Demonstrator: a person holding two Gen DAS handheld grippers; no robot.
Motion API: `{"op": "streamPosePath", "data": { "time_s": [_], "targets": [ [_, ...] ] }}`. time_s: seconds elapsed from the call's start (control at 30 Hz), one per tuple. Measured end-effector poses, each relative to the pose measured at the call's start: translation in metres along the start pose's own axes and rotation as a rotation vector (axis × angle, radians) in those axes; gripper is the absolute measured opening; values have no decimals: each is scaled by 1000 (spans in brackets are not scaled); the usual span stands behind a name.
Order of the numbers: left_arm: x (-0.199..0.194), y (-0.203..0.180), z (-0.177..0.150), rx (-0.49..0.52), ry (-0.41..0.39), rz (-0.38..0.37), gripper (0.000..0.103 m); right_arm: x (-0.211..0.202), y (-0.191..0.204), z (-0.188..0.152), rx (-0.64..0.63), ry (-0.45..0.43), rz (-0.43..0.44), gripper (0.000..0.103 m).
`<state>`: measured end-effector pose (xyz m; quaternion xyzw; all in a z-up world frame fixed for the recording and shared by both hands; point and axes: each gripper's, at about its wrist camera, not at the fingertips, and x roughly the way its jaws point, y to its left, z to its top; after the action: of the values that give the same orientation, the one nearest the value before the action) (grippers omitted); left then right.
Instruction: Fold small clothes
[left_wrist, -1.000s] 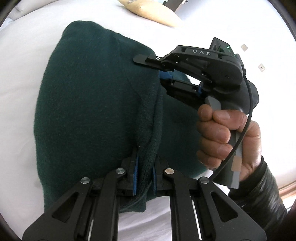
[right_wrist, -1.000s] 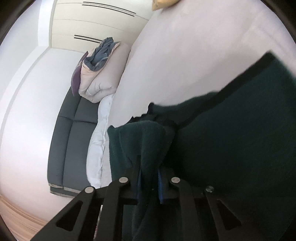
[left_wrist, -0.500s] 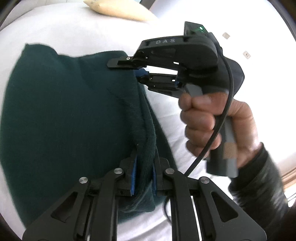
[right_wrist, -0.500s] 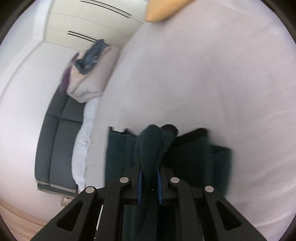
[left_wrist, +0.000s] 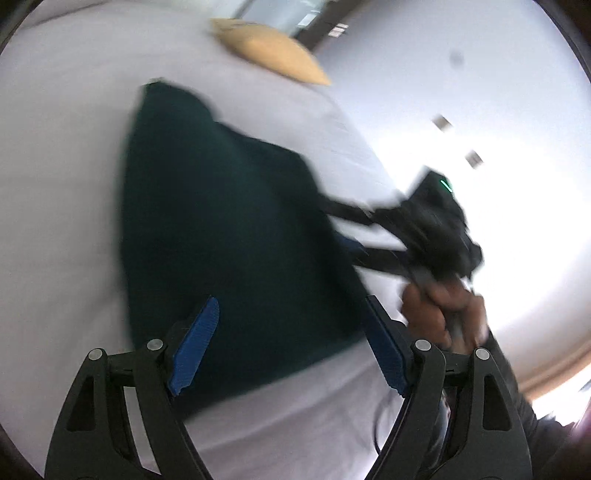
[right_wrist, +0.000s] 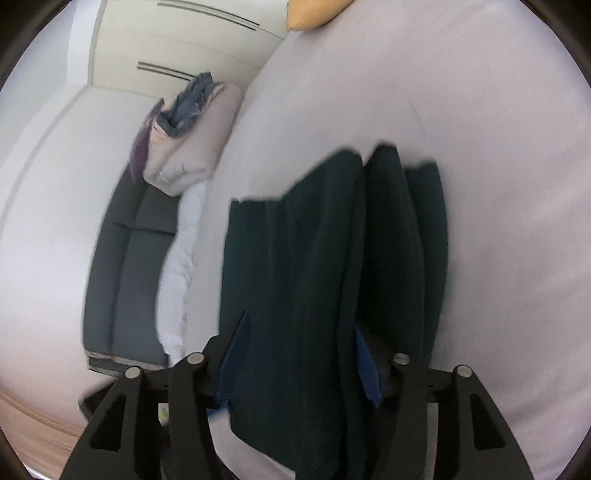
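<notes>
Both tools have let go of the dark green garment (left_wrist: 229, 236): left tool (left_wrist: 291, 343) and right tool (right_wrist: 299, 358) are spreading, cloth lying loose between them on the white bed (left_wrist: 55, 184).

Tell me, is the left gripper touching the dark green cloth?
Apart: in the left wrist view, the opening left gripper stands with both blue pads clear of the cloth.

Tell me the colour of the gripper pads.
Blue pads, ridged, on black fingers; clearest in the left wrist view.
</notes>
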<state>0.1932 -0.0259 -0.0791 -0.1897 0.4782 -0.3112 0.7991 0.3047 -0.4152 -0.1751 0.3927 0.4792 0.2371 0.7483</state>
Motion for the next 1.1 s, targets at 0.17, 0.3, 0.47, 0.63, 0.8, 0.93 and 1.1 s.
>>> {"op": "streamPosePath", "data": {
  "time_s": [0.17,0.3,0.47,0.63,0.8,0.93,1.1],
  "targets": [
    [-5,13,22,-3,-24,44,78,10,4,-11,-7,0,-78,39],
    [7,16,42,9,-6,56,78,7,4,-11,14,-20,-114,17],
    [16,19,52,36,-2,26,78,-13,8,-12,15,-49,-85,16],
    [13,10,51,70,5,28,78,-17,-12,-16,44,-45,-93,15],
    [19,22,48,47,48,45,78,-23,-38,-16,74,-75,-70,14],
    [40,17,42,48,58,59,77,-18,-39,-13,71,-49,-59,14],
    [46,23,35,50,53,59,77,-27,-8,-26,22,-75,-146,24]
  ]
}}
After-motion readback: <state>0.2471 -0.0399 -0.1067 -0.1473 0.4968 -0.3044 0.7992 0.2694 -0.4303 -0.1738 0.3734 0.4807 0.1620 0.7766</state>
